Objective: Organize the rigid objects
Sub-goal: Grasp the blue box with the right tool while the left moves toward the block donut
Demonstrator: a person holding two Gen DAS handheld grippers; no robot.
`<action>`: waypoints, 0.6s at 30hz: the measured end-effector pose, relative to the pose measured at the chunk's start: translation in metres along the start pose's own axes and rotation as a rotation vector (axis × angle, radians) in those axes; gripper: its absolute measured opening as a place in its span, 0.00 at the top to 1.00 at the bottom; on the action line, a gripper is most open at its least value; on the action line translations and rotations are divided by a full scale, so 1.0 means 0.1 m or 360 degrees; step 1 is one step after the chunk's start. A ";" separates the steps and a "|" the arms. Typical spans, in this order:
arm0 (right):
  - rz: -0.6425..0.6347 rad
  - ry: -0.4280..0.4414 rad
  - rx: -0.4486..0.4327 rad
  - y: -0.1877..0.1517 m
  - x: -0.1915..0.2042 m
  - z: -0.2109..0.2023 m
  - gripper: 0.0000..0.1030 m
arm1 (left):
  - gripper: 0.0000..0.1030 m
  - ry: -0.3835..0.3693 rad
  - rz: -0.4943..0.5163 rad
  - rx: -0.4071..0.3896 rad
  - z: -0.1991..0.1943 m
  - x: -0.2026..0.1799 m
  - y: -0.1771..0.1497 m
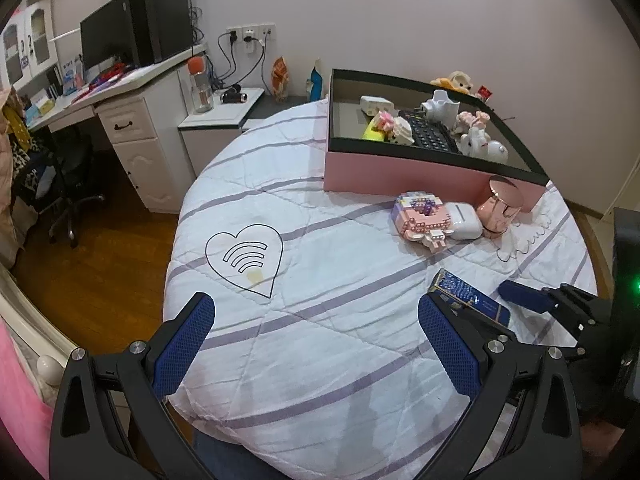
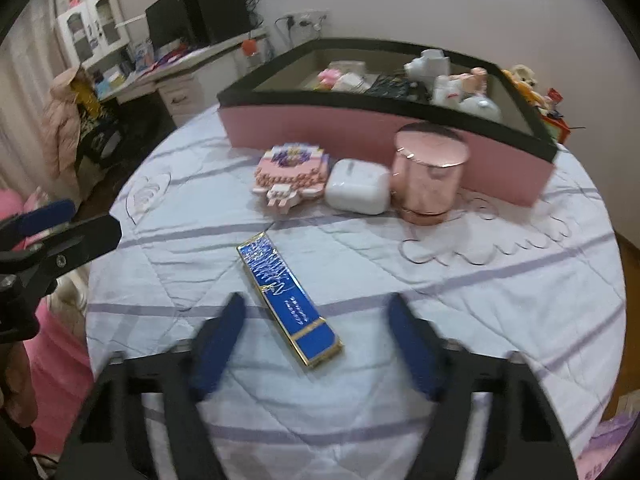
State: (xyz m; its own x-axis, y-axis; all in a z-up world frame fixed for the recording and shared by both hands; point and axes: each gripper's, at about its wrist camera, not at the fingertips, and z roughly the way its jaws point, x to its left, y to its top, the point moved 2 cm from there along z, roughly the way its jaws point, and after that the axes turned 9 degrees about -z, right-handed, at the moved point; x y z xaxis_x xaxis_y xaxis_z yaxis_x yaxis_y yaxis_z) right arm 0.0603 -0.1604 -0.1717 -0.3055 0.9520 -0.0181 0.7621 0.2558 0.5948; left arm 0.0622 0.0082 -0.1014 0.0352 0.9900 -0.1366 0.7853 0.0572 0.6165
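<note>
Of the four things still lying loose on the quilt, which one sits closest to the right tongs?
The long blue box, lying between the open right tongs; the other three sit by the pink tray.

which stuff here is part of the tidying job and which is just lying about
Job:
pink box
blue and gold case
pink block model
white earbud case
rose-gold canister

Lying about:
monitor
water bottle
desk
office chair

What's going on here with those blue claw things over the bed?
A person is tidying small items into the pink box. Both grippers are open and empty. The right gripper hangs over the blue flat box on the quilt; the left gripper hovers nearby. A block toy, white case and pink tin wait outside.
</note>
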 end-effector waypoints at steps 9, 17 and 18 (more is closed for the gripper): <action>-0.0136 0.0017 -0.0025 0.01 0.12 0.00 0.78 | 0.00 0.0008 0.0009 0.0020 0.10 -0.01 0.01; -0.0051 0.0054 -0.0060 -0.02 0.02 -0.11 0.79 | 0.00 -0.0023 0.0055 0.0017 0.13 -0.12 0.04; -0.0046 0.0050 -0.0061 -0.02 0.00 -0.12 0.79 | 0.00 -0.0037 0.0063 0.0012 0.14 -0.16 0.05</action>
State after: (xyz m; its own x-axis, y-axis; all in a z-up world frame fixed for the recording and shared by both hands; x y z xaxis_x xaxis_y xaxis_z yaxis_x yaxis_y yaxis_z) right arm 0.0521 -0.1628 -0.1635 -0.3453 0.9384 -0.0109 0.7306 0.2761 0.6245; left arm 0.0746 -0.0091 -0.1067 0.0807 0.9882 -0.1303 0.7876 0.0169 0.6159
